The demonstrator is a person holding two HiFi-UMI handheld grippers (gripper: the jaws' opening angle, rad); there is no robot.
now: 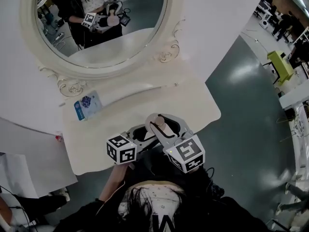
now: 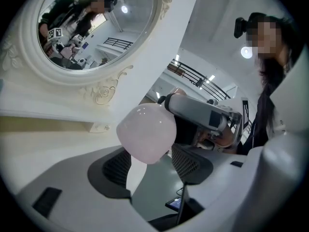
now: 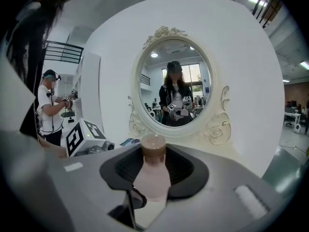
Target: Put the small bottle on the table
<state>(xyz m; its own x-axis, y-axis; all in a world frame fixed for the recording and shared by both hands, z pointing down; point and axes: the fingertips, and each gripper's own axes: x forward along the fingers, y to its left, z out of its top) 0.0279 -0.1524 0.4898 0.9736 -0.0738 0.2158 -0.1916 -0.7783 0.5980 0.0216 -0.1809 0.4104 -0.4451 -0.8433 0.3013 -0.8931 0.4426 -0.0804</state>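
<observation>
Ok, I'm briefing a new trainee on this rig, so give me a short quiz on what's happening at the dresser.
1. True or false: the small bottle lies on its side.
2. Which gripper grips the bottle? A) left gripper B) right gripper C) neither
3. What colour is the bottle's cap?
Key: 1 false, it stands upright; 2 B; 3 brown.
</observation>
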